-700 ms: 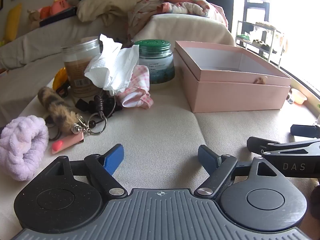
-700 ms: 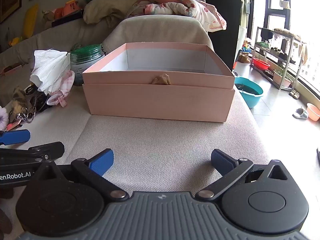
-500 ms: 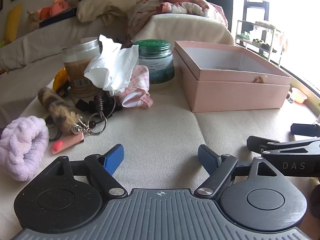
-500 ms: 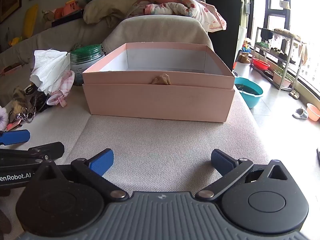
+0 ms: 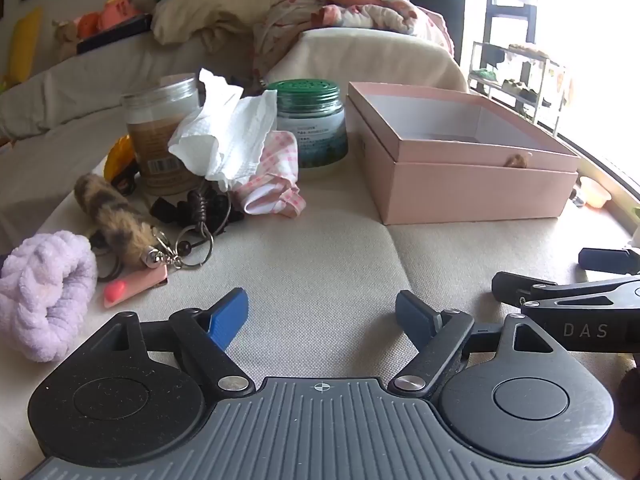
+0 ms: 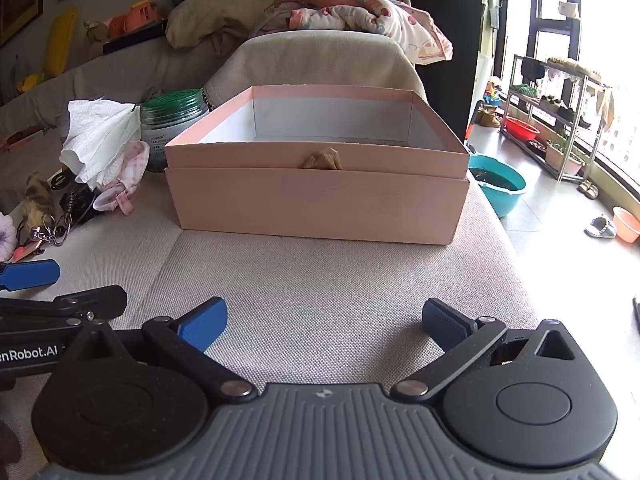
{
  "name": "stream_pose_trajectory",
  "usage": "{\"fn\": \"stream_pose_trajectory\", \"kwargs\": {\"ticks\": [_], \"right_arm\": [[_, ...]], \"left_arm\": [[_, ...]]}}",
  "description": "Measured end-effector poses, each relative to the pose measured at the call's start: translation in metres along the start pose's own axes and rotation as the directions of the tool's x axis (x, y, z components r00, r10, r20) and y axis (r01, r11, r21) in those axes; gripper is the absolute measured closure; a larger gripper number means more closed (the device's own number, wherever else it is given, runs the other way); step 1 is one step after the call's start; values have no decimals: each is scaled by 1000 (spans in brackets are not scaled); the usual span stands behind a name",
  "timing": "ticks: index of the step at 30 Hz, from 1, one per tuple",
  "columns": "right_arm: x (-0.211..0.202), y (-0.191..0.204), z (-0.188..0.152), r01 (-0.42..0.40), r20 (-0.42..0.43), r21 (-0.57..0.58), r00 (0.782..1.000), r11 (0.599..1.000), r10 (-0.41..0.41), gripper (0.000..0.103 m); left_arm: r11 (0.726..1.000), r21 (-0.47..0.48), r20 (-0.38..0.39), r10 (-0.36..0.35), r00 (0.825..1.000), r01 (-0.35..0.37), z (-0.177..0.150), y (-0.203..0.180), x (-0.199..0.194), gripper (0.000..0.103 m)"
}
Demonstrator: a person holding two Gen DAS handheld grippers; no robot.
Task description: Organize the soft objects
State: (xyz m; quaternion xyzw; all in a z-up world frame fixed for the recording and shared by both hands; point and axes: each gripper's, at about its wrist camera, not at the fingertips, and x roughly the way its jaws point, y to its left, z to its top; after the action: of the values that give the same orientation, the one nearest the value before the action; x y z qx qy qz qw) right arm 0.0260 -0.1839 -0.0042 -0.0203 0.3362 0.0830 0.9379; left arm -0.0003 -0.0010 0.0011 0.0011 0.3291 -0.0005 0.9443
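nothing is moving since the earlier frames: both the left gripper [image 5: 322,312] and right gripper [image 6: 324,322] are hovering with fingers wide open and empty. soft objects, like the purple scrunchie [image 5: 42,292], are lying left of the pink box [image 6: 320,184]; approaching low and pinching the plush middle is looking wisest.

nothing has changed between the earlier pictures and now. the left gripper [image 5: 322,316] and the right gripper [image 6: 324,322] show no shift against the beige woven cushion [image 6: 320,280] below them, and their blue fingers [image 5: 228,316] stand as wide apart as before with nothing between them. no item in either view has moved, come or gone.
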Motion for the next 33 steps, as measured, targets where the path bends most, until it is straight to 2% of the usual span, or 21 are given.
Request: {"fn": "stream_pose_trajectory", "kwargs": {"ticks": [10,13,15,17,18,20,22,23,25,27,28,30,32,33], "right_arm": [[0,-4,3,-6,-15,-8,1000,1000,6,0],[0,-6,8,-29,-56,-26,998,999,27,0],[0,-8,12,-38,-96,-28,995,999,35,0],[0,-8,12,-30,-104,-26,994,999,27,0],[-1,-7,12,-25,-103,-23,994,999,23,0],[-2,-7,10,-24,-93,-23,995,999,21,0],[-2,-6,8,-23,-87,-23,996,999,21,0],[-3,-6,8,-21,-84,-23,996,1000,19,0],[-3,-6,8,-19,-83,-22,996,1000,18,0],[-3,-5,8,-19,-84,-23,996,1000,17,0],[-3,-5,8,-19,-84,-22,996,1000,17,0],[-3,-5,8,-19,-84,-23,996,1000,17,0],[-2,-5,9,-20,-85,-24,996,1000,17,0],[-2,-5,9,-20,-85,-25,996,999,18,0]], "left_arm": [[1000,-11,-1,-11,1000,11,-2,0,-3,17],[999,-13,-2,-31,1000,31,0,5,-2,18],[998,-24,2,-66,998,66,2,8,-3,20],[990,-48,20,-134,991,135,5,15,-6,25],[984,-59,43,-165,985,167,6,19,-11,26],[981,-53,92,-183,979,189,12,30,-27,27],[986,-36,153,-158,975,165,18,48,-51,27],[992,-17,200,-121,972,127,20,60,-63,26],[1000,23,269,9,963,-15,23,84,-83,26],[991,40,242,112,964,-125,24,107,-85,26],[990,32,198,132,971,-141,23,119,-82,27],[995,-23,83,101,991,-99,19,143,-70,27],[997,-68,34,51,998,-48,11,155,-61,27],[997,-70,23,48,999,-46,10,157,-56,26]]}}
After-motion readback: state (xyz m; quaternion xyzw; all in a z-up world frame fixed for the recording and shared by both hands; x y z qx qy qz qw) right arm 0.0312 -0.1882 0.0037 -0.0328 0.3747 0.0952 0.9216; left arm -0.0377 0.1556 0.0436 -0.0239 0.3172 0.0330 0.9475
